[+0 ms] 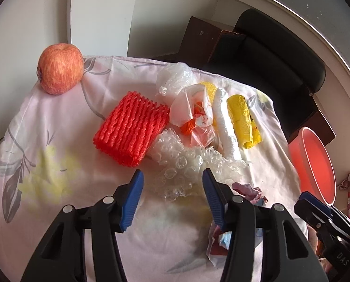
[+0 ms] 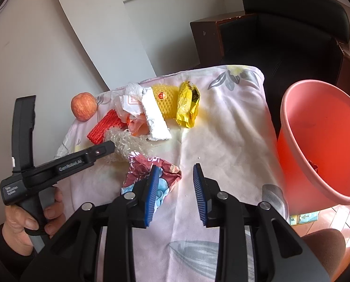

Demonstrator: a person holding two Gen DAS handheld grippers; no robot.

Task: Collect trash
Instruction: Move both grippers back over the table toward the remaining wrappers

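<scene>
A table under a flowered cloth (image 2: 222, 129) fills the middle of both views, and a big red bucket (image 2: 320, 141) stands off its edge at the right of the right wrist view. Dark chairs (image 1: 280, 54) sit behind, in the upper right.

The trash lies in a loose cluster in the centre of the left wrist view: a red foam net (image 1: 130, 129), a sheet of bubble wrap (image 1: 182, 164) just in front of it, a crumpled plastic bag (image 1: 193, 112), a white foam strip (image 1: 226, 124), and a yellow wrapper (image 1: 244, 119). An apple (image 1: 61, 68) rests at the upper left, apart from the pile.

The step in hand looks like the approach for a pick. The left gripper (image 1: 172, 188) is spread wide and empty, poised just short of the bubble wrap. The right gripper (image 2: 175, 183) is parted too and grips nothing; its left pad overlaps a crumpled printed wrapper (image 2: 151, 171), but contact cannot be judged.

Next, each claw probably needs to drop onto its piece, close on it, and carry it to the bucket.

Only the right wrist view shows a hand (image 2: 31, 221) on the left tool's handle, a yellow foam net (image 2: 163, 101) in full, and the depth of the bucket. The left wrist view alone shows the red net's full shape and the clear bag (image 1: 175, 77) behind the pile.
</scene>
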